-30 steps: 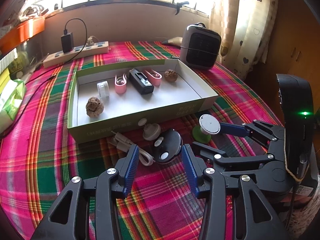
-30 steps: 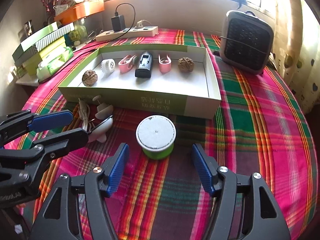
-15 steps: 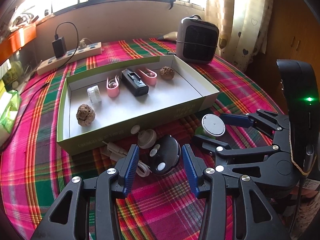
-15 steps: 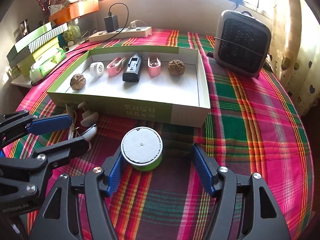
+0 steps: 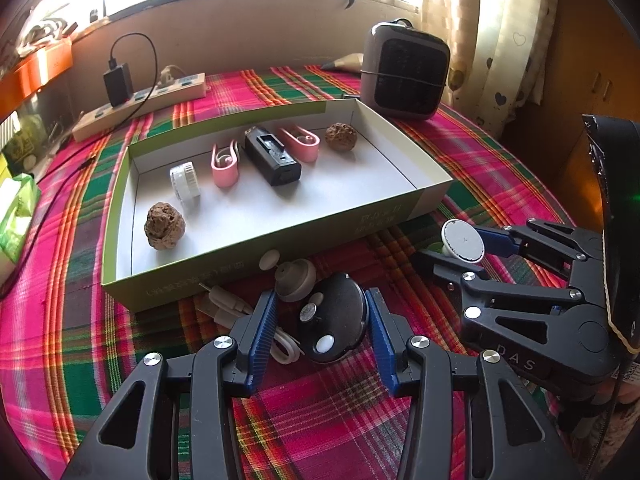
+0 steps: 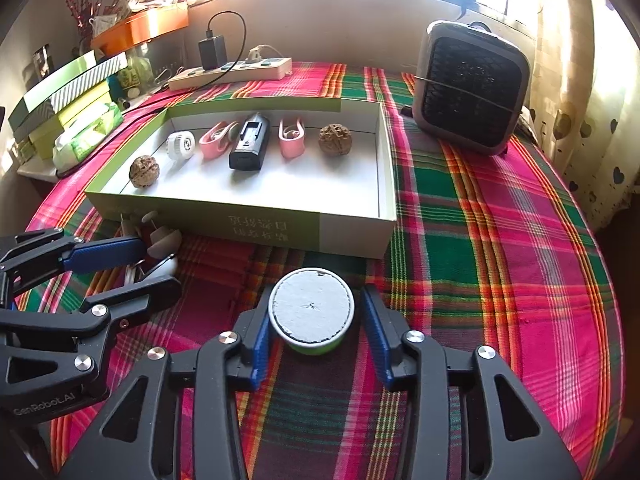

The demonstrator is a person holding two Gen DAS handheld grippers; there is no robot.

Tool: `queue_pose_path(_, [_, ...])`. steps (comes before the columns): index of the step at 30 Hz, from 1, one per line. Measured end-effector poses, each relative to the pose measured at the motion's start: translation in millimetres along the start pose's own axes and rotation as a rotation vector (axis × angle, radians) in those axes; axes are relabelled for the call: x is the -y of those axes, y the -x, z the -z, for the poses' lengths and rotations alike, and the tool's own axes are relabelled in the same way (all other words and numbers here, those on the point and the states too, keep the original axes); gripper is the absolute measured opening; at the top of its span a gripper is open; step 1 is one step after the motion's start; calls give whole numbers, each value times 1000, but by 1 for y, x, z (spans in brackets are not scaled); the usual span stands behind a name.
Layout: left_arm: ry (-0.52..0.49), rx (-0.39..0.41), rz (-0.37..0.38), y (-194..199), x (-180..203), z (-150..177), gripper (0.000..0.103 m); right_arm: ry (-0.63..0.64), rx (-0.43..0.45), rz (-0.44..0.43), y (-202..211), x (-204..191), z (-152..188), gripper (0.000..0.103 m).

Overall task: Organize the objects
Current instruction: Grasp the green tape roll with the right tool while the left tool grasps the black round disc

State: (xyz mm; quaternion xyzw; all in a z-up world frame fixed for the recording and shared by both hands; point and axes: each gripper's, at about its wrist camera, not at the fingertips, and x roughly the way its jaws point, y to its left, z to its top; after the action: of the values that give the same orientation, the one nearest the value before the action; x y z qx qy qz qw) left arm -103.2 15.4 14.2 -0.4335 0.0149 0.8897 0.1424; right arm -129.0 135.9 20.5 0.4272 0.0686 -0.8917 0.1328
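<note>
While closing in since a sec ago, both tongs now straddle targets. Left tongs (image 5: 320,332): apart, black round gadget (image 5: 334,328) btwn pads, cable (image 5: 256,328) beside left pad. Right tongs (image 6: 318,334): apart, left pad touching green tub (image 6: 312,316), right pad w/ gap. Box (image 6: 352,228) just ahead. Probably squeeze next, then lift into box.

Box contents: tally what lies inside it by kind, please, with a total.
In the box:
Walnuts: 2
Pink clips: 2
White spool: 1
Black device: 1
Total: 6
</note>
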Motion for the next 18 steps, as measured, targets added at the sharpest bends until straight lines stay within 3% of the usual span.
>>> queue_pose_path(4, [6,-4,1,0,1,1,38,3,1,1,1,1,0,35])
queue_pose_path(9, [16,-8,8,-1,2,3,30,-1,3,2,1,2,1,35])
queue_pose_path(18, [19,-5,11,0,3,4,30,0,3,1,1,2,1,34])
